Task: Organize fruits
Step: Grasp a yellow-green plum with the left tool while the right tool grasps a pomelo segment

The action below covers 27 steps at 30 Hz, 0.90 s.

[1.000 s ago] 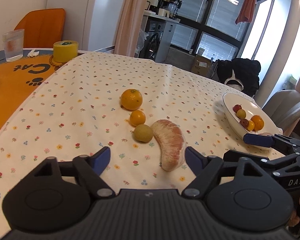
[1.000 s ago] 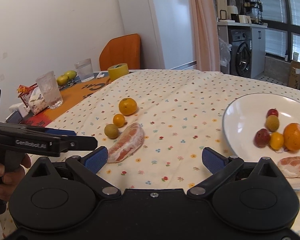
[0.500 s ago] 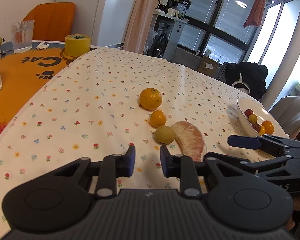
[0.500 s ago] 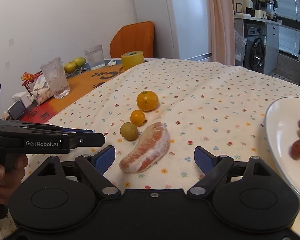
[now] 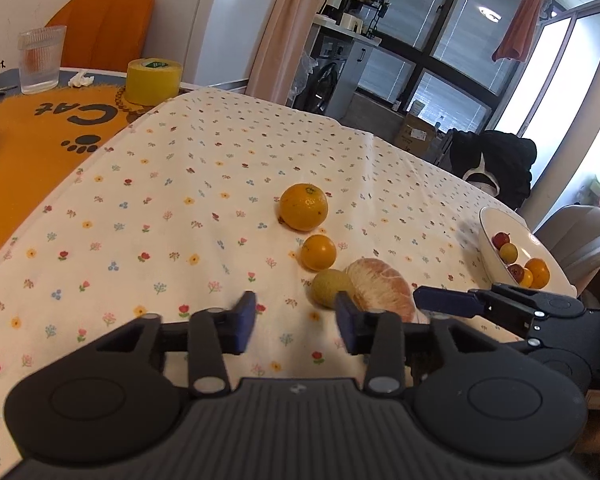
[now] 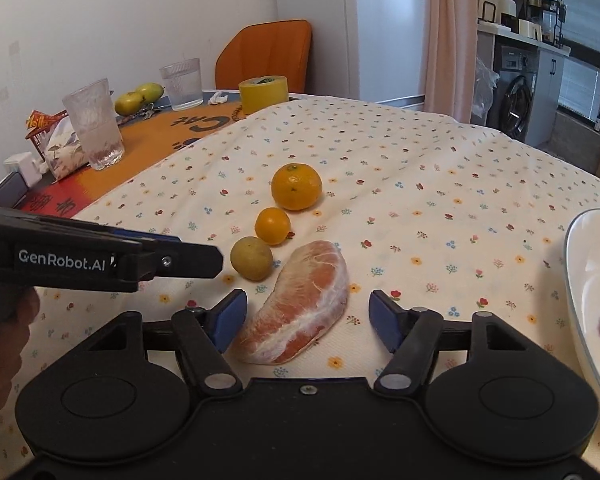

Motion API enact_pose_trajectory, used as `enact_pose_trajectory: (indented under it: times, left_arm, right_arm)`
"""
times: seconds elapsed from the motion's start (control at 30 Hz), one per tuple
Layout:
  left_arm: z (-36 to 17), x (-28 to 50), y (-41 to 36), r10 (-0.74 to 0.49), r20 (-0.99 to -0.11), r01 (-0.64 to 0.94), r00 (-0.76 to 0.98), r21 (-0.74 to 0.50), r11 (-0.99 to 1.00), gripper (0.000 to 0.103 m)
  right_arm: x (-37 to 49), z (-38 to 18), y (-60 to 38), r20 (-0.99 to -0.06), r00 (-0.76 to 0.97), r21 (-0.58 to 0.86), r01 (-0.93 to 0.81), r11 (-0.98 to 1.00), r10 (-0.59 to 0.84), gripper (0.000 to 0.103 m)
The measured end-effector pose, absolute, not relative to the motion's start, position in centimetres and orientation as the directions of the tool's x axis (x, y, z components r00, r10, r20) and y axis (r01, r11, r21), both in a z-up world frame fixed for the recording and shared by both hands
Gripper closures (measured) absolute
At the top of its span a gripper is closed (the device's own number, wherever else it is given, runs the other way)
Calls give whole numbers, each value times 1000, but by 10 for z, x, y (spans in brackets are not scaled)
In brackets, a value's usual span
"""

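We see a table spread with a cream tablecloth [image 6: 440, 184] printed with small flowers. At its far left end lies an orange mat [image 5: 28, 136] with dark lettering and a paw print, holding two ribbed glasses [image 6: 94, 124], a yellow roll of tape [image 6: 263, 92], green fruit [image 6: 138, 98] and some small clutter. An orange chair [image 6: 266, 50] stands behind it against a white wall. Past a pale pink curtain [image 6: 446, 36] are a washing machine [image 6: 514, 100], shelves and dark-framed windows; in the left view an orange cloth [image 5: 518, 28] hangs high by the glass.

On the tablecloth four fruits lie in a short line: a large orange [image 6: 296, 186], a small orange [image 6: 273, 226], a yellow-green round fruit [image 6: 252, 258] and a peeled pomelo segment [image 6: 300, 316], the last two just beside each other. At the right edge sits a white plate [image 5: 490, 246] already holding several small red and yellow fruits [image 5: 522, 266].

Our right gripper [image 6: 308, 316] is spread wide, its blue pads either side of the near end of the pomelo segment, not pressing it. Our left gripper [image 5: 296, 322] is parted with nothing between its pads, hovering just short of the yellow-green fruit. A hand [image 6: 2, 340] shows at the left gripper's handle.
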<state>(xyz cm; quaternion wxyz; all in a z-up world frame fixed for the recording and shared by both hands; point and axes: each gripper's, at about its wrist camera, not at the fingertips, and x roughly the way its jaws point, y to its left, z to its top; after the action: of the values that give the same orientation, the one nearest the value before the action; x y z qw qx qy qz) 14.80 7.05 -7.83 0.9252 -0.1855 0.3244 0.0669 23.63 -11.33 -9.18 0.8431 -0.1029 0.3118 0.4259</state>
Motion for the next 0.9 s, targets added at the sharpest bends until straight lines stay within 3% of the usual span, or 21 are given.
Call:
enact_pose_trajectory:
  times: [0.07,0.13,0.2,0.33,0.43,0.7,0.9]
  left_arm:
    - [-77,151,69,1,-620,-239,785,-301,923,35]
    - [-77,153,66,13,-619,-240,785,-285,928,29]
    - [-77,157,63,15,-620,-236,784,-276,932,27]
    - [-78,163,60,11,-625,-228,781,-269,936,21]
    - [-78,166,58,11,-627,-224,779,-261,939,17]
    - [-78,171,51,17,-604,-199,797,-236,951,20]
    - [-83,179,47,-1,-621,-181,784,-229,957,47]
  right_arm:
    - [237,-92,-116,-615,451,85,-778,623,647,40]
    - [238,-91,-120,-616,455,85,-773,628,643,43]
    - [240,-91,-124,-616,459,85,-769,633,641,48]
    - [244,-90,-132,-616,465,94,-758,646,636,69]
    - [247,-90,-138,-614,472,98,-750,654,633,73]
    - [249,-90,-153,-620,494,93,-726,681,610,73]
    - [251,-89,-159,-615,498,107,-716,690,612,70]
